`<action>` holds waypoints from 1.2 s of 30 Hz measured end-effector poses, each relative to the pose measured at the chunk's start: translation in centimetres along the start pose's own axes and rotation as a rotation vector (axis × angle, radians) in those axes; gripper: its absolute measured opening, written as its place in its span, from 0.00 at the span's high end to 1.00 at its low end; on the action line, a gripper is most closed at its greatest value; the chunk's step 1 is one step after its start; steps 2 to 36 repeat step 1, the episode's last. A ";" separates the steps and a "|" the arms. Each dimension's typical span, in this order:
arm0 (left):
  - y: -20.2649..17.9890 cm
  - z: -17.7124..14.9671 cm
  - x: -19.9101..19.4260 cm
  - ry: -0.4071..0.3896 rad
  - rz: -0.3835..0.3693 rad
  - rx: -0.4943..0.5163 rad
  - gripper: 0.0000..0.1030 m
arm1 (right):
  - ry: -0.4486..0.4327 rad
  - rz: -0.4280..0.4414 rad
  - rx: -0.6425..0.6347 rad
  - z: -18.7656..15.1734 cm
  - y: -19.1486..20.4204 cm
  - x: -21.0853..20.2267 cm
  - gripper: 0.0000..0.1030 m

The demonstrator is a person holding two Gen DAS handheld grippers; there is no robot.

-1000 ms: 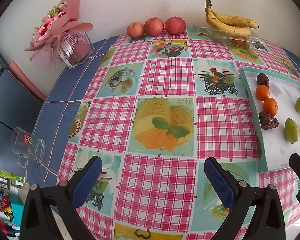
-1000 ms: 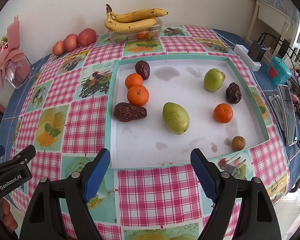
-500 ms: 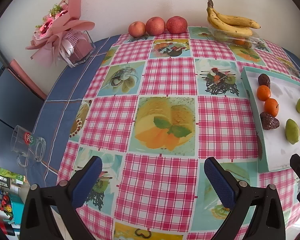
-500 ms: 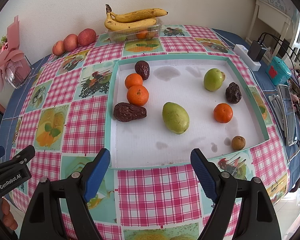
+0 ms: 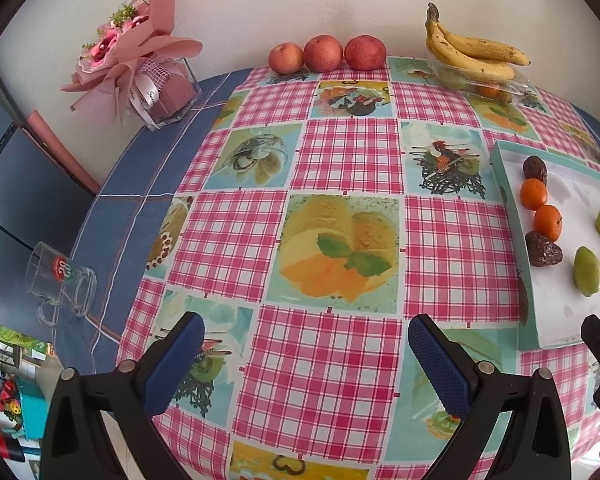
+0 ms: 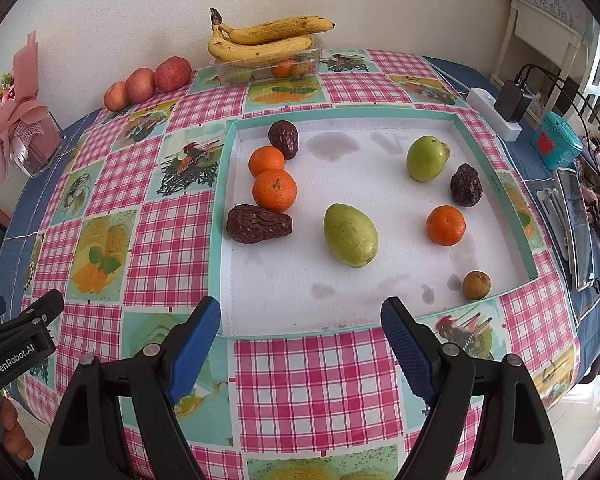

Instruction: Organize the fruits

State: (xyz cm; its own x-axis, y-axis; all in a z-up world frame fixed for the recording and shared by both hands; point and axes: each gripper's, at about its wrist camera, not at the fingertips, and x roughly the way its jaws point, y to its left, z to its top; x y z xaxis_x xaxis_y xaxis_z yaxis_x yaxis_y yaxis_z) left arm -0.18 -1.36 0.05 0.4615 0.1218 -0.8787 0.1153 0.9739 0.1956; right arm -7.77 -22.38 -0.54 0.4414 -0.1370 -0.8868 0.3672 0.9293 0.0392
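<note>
Left gripper (image 5: 302,354): jaws spread, empty, over the checked tablecloth (image 5: 352,156). Right gripper (image 6: 300,340): jaws spread, empty, at the near rim of the teal-edged tray (image 6: 220,216). In the tray: three oranges, two touching at left (image 6: 275,190), one apart at right (image 6: 445,225); three dark wrinkled fruits (image 6: 259,223); two green fruits (image 6: 351,235); one small brown fruit (image 6: 476,285). By the wall: bananas (image 6: 260,42) on a clear box, three apples (image 6: 148,82) in a row.

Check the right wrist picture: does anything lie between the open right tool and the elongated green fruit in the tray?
Nothing visible does. Between the right tool and the green fruit lie only the tray's low near rim and bare white floor.
</note>
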 end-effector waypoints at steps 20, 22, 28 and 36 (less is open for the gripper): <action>-0.1 0.0 0.1 0.003 0.001 0.002 0.00 | 0.001 0.000 0.000 0.1 0.0 0.0 0.19; -0.1 0.0 0.1 0.003 0.001 0.002 0.00 | 0.001 0.000 0.000 0.1 0.0 0.0 0.19; -0.1 0.0 0.1 0.003 0.001 0.002 0.00 | 0.001 0.000 0.000 0.1 0.0 0.0 0.19; -0.1 0.0 0.1 0.003 0.001 0.002 0.00 | 0.001 0.000 0.000 0.1 0.0 0.0 0.19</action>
